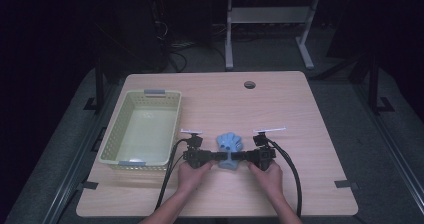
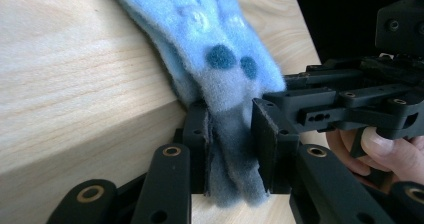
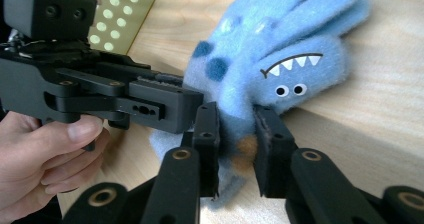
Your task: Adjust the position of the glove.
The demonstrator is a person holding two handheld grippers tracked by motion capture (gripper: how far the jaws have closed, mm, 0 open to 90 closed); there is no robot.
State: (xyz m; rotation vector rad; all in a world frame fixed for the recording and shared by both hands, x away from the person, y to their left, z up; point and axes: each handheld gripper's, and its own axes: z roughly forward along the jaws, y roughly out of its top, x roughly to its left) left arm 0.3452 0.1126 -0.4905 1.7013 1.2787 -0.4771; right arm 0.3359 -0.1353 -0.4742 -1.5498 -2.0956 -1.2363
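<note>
A light blue fleece glove (image 1: 229,143) with dark blue spots and a toothy monster face lies on the wooden table (image 1: 280,109) near its front edge, fingers pointing away from the person. My left gripper (image 1: 220,156) comes in from the left and my right gripper (image 1: 240,157) from the right, meeting at the glove's cuff. In the left gripper view the glove (image 2: 210,44) has its greyish cuff squeezed between my left gripper's (image 2: 230,139) pads. In the right gripper view the glove (image 3: 280,49) is pinched at its lower edge by my right gripper (image 3: 236,144).
A pale yellow perforated basket (image 1: 115,134) stands at the table's left, with nothing visible inside it; its wall (image 3: 115,14) shows in the right gripper view. A round cable hole (image 1: 249,84) sits near the far edge. Beyond the table are a dark floor and desk legs.
</note>
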